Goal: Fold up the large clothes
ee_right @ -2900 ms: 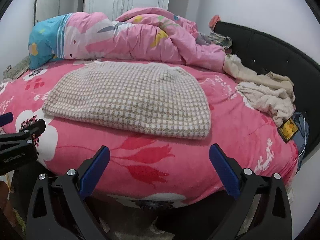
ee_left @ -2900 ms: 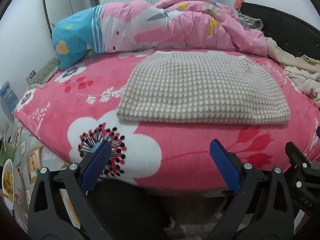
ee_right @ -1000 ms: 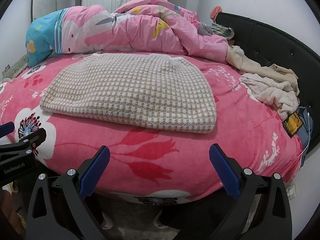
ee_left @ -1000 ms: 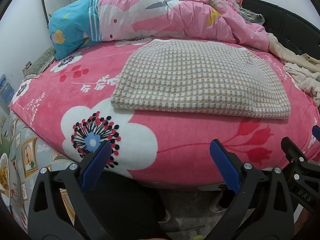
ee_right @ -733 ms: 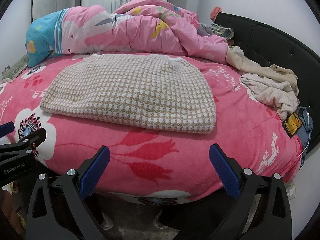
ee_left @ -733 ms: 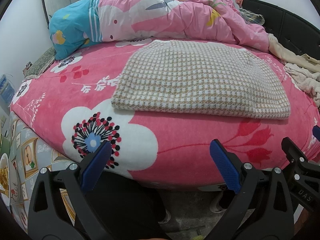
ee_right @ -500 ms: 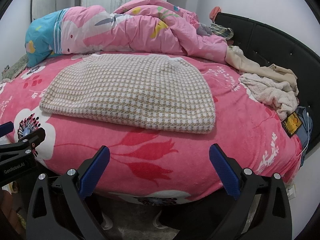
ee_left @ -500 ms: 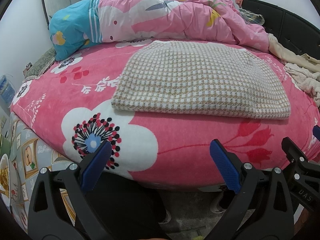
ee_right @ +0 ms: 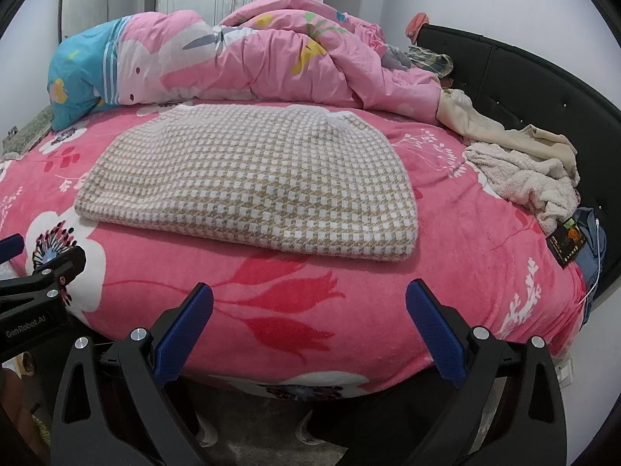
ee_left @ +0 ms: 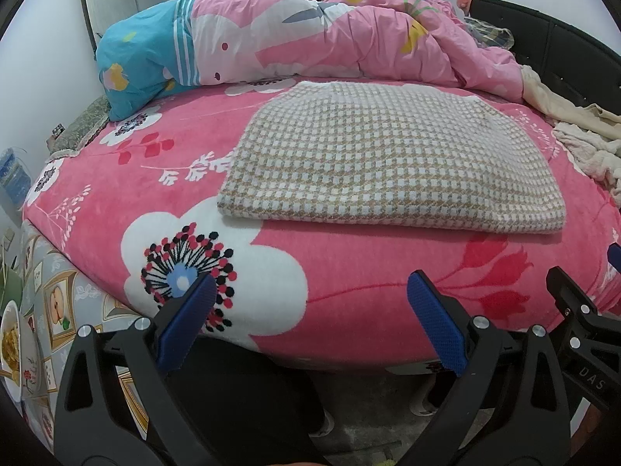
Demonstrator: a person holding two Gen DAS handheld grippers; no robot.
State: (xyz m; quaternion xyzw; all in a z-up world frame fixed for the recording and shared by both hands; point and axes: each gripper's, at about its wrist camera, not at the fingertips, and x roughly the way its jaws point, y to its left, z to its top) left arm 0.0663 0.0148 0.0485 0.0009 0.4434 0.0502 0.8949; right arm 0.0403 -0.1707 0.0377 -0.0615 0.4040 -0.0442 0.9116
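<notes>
A beige and white houndstooth garment lies folded flat in the middle of the pink flowered bed. My left gripper hangs open in front of the bed's near edge, short of the garment, with nothing between its blue pads. My right gripper is open too, beside it at the same edge and equally clear of the garment. Each view shows the other gripper's black body at its side edge.
A bunched pink quilt and a blue pillow end lie along the far side. Cream clothes are heaped at the right by the black headboard. A small table with a plate stands at the left.
Both grippers have drawn slightly closer to the bed over the last three seconds and have held nearly still in the last second. The garment has not moved.
</notes>
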